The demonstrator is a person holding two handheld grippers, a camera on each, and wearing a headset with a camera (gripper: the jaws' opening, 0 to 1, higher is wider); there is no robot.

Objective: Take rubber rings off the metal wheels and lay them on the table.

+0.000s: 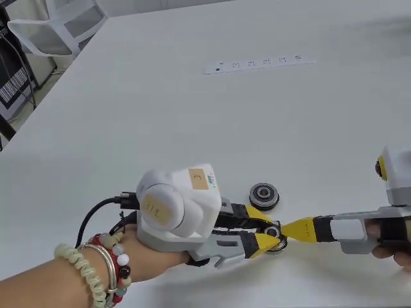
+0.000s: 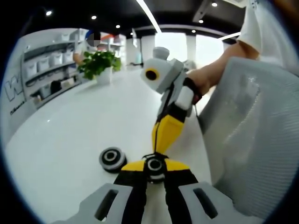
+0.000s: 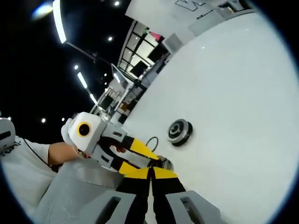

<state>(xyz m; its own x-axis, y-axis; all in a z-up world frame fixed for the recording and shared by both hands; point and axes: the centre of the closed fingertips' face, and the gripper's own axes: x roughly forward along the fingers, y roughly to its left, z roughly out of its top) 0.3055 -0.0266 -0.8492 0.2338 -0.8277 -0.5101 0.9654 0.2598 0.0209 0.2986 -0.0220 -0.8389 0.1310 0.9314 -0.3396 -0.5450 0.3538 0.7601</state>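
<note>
Pinching a wheel (image 2: pixel 154 167), left tool (image 1: pixel 271 231) — right tool (image 3: pixel 149 170) pressed together; head view's power strip (image 1: pixel 259 64).

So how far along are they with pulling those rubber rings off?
Nothing looks finished yet. The left gripper clamps one wheel while the right gripper, jaws closed, meets its rim. The second wheel sits on the table, black ring on.

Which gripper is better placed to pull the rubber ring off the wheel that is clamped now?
Right, probably. The left gripper is clamped on the wheel and serves as its holder. The right gripper has the tip of its shut jaws right at that wheel's edge.
</note>
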